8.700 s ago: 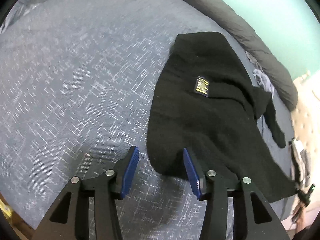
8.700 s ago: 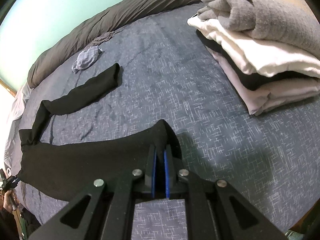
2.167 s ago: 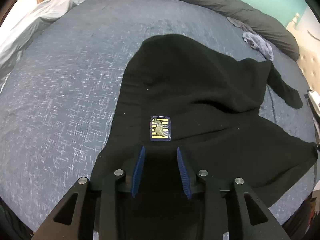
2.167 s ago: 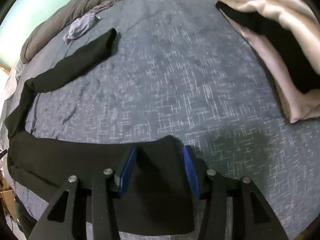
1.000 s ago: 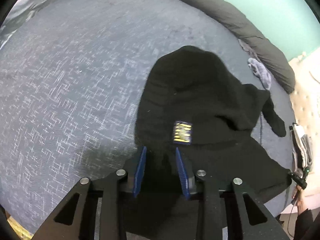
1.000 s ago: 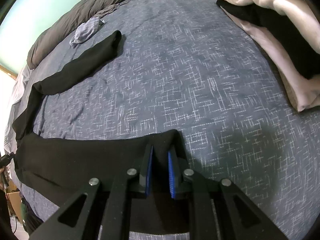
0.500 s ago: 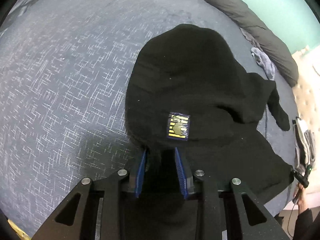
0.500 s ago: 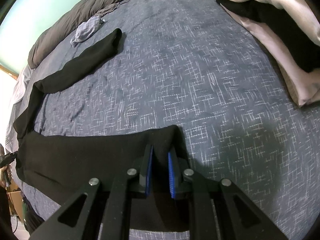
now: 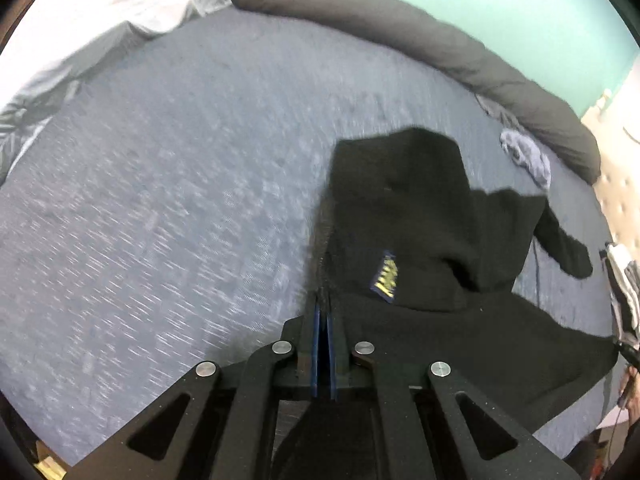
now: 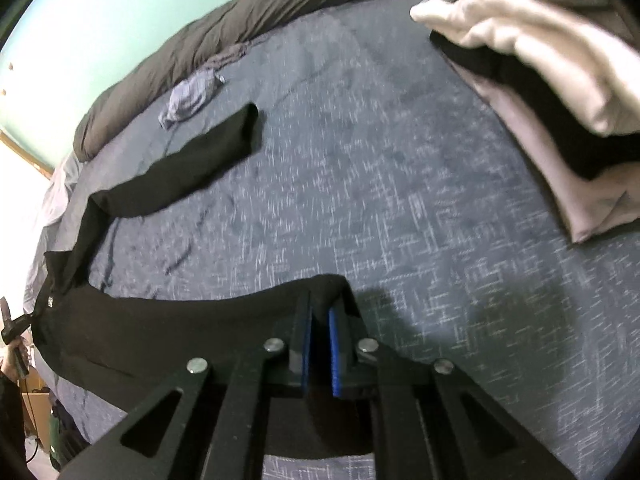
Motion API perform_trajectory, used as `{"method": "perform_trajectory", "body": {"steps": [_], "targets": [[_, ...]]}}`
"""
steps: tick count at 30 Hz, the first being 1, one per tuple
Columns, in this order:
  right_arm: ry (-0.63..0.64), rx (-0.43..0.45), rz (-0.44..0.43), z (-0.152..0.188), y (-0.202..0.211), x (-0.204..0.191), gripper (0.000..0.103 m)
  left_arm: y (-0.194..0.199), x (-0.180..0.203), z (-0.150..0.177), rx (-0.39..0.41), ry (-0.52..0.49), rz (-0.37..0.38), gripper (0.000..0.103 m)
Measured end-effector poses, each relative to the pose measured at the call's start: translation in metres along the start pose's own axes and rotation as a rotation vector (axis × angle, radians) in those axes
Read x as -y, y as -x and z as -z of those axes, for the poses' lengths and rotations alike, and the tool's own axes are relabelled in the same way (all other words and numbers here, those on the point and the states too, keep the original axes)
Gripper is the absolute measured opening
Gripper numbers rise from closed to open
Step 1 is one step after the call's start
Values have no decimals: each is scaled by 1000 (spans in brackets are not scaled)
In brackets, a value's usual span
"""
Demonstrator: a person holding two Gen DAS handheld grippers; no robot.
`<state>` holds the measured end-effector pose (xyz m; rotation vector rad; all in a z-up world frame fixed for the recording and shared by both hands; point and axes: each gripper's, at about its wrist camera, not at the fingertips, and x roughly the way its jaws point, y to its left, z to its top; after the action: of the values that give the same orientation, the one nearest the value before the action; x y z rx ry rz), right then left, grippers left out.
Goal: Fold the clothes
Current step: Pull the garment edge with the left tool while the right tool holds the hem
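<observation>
Blue-padded left gripper [image 9: 323, 312]: jaws pinched on near edge of black hoodie [image 9: 404, 216]. Right gripper [image 10: 320, 320]: jaws clamped on hoodie hem corner. Hoodie: spread on blue-grey bedspread [image 9: 168, 200], sleeve [image 10: 192, 168] extended far left. Folded clothes stack [image 10: 540, 80]: far right.

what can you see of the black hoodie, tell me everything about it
The black hoodie is a thick, fleecy-looking garment lying mostly flat on the blue patterned bedspread. Its hood points away from the left wrist camera, and a small navy patch with yellow marks is sewn on. One long sleeve stretches across the bed. The left gripper is shut on its edge; the right gripper pinches another corner.
</observation>
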<state>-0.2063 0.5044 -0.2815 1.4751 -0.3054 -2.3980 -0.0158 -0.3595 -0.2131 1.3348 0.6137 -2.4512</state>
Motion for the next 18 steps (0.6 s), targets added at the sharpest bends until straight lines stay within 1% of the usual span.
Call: {"method": "perform_trajectory", "body": {"steps": [4, 9, 11, 15, 18], "targets": [[-19, 42, -20, -4, 6, -1, 6, 16, -5, -7, 51, 22, 1, 2], [-72, 110, -38, -9, 12, 5, 6, 32, -12, -15, 108, 50, -4, 2], [-81, 110, -27, -12, 9, 8, 6, 22, -14, -20, 96, 65, -8, 2], [-89, 78, 7, -14, -10, 9, 6, 7, -16, -19, 70, 82, -22, 3], [-105, 61, 40, -15, -26, 10, 6, -13, -16, -19, 31, 81, -38, 3]]}}
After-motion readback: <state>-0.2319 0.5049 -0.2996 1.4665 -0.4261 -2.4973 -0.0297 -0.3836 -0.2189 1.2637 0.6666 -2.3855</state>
